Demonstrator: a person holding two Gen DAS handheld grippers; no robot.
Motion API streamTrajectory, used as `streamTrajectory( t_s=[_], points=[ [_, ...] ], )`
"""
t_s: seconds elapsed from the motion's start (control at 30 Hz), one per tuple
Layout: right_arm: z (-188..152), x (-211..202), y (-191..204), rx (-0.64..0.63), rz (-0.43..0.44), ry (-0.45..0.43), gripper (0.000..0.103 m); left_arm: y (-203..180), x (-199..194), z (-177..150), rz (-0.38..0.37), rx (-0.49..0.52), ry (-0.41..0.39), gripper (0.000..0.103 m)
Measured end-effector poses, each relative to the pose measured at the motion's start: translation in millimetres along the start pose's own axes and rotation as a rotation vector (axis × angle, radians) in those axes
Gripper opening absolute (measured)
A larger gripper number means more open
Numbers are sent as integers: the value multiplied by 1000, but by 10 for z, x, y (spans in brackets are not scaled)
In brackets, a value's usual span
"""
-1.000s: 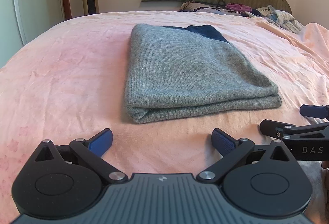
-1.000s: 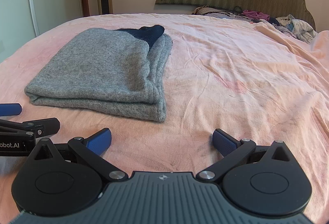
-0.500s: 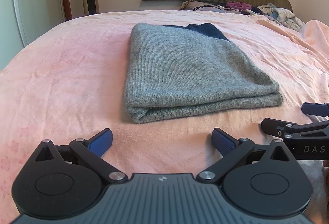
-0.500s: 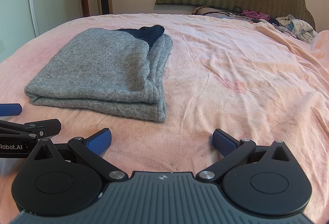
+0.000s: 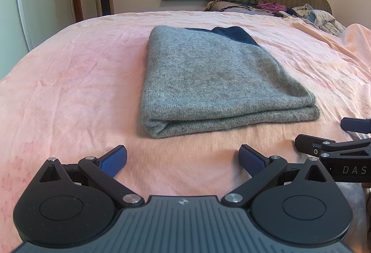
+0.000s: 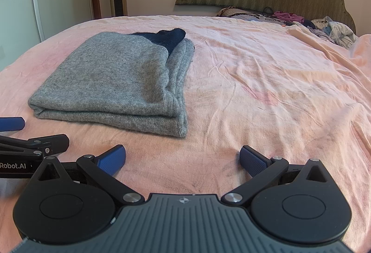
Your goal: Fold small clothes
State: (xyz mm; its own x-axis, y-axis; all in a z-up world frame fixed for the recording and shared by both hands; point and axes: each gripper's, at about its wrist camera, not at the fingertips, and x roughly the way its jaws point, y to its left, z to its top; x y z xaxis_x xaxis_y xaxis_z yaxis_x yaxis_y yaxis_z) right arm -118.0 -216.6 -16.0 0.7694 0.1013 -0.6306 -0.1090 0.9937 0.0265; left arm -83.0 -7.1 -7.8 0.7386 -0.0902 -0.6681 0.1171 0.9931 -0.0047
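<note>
You are hovering both tools wide open and empty: the left gripper [image 5: 183, 157] and right gripper [image 6: 183, 157] are sitting just short of the grey sweater [image 5: 215, 85], which is lying folded on the pink bedsheet [image 5: 69, 81]. Folding looks finished; you are likely fetching another garment next.

Light: bright, soft daylight | Shadows: faint under the folded grey knitted sweater [image 5: 222, 81] | Focus: sharp throughout | Distortion: fisheye bends the pink bedsheet [image 6: 266, 90], corners vignetted dark
</note>
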Motion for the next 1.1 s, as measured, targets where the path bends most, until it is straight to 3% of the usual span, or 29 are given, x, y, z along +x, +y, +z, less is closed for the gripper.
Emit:
streamTrajectory(
  t_s=[0.27, 1.1],
  points=[
    [85, 13, 46, 85, -44, 42, 103, -9, -12, 25, 29, -41, 15, 103],
    [121, 63, 83, 67, -68, 60, 103, -44, -2, 74, 47, -37, 63, 103]
  ],
)
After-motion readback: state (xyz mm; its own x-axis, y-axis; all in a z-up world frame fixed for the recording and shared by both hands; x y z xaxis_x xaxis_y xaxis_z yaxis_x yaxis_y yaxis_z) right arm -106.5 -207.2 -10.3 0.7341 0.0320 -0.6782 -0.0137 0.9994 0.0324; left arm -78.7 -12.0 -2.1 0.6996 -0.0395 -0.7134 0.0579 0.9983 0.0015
